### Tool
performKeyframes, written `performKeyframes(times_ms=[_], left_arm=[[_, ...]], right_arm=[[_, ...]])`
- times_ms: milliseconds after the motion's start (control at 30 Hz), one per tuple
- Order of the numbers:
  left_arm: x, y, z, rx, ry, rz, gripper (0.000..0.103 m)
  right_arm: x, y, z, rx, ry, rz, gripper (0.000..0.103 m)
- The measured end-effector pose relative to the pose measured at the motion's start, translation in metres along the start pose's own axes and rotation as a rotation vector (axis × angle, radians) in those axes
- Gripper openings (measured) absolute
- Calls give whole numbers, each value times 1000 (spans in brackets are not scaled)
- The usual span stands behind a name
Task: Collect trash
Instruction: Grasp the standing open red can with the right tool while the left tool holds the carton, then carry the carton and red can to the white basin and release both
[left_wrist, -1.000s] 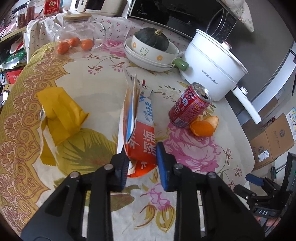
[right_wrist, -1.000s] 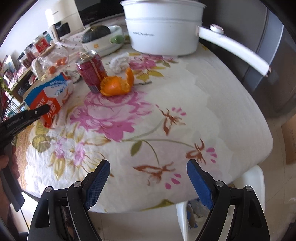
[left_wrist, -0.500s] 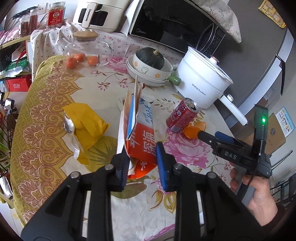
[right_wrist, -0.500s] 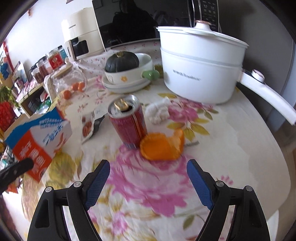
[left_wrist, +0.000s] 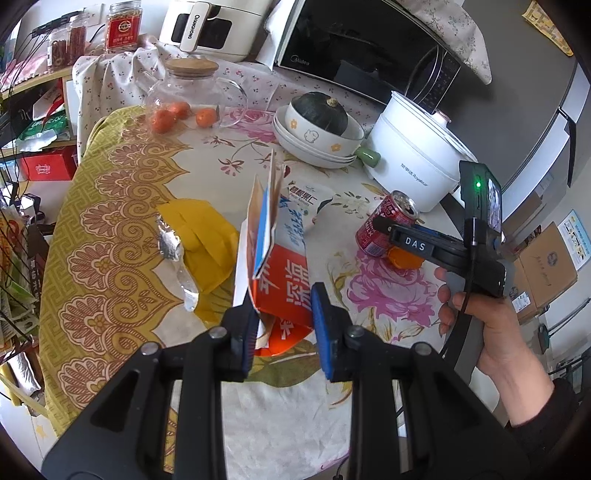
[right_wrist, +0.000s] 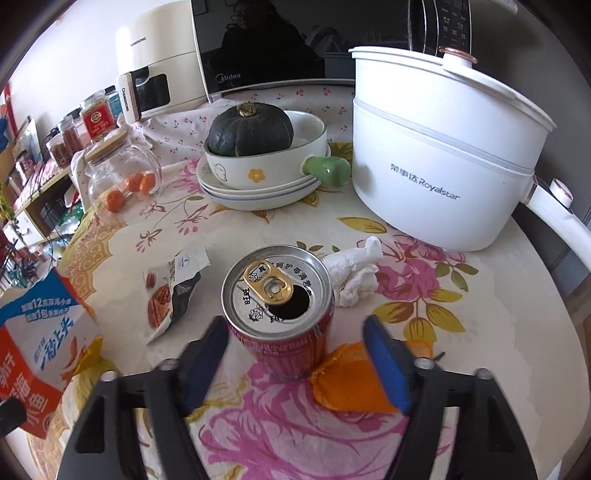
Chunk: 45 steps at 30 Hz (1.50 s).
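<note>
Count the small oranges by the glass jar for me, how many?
3. Through the glass jar two sit side by side; the third lies lower left at its base. More may be hidden behind the glass.

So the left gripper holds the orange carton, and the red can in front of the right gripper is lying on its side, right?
Not quite. The red can stands upright, opened top showing, as the right wrist view shows. The left gripper does hold the orange carton.
</note>
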<state>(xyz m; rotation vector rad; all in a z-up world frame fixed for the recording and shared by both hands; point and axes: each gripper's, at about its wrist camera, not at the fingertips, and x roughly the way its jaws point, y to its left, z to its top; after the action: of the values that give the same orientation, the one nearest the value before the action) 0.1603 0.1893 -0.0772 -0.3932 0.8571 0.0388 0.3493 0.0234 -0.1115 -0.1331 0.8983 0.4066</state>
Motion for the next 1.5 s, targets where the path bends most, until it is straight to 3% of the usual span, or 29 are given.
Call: performKeyframes(times_ms=[233,500,1000,1333,1400,1500], left_arm=[[-4,5,-2,-9,4,-2,29],[-9,-14,-9,18,20,-40,29],[-6,-88,-42,217,80,-88,29],[2,-139,-70,346,124,-121,29],[3,-149,-74,365,132,-131,29],[6,-167,-81,393,149,-151,29]], right_arm=[[-19,4,-7,-25,-5,-1,54],[-81,-11,-23,-52,-28,-16,54],[-197,-84,-97,-4,-37,-26,54],[-235,-133,-158,77,-41,-14,54],[-238,-139,-164,101,-6,-30,54],[-252,-148,-169,116,-24,-23,54]])
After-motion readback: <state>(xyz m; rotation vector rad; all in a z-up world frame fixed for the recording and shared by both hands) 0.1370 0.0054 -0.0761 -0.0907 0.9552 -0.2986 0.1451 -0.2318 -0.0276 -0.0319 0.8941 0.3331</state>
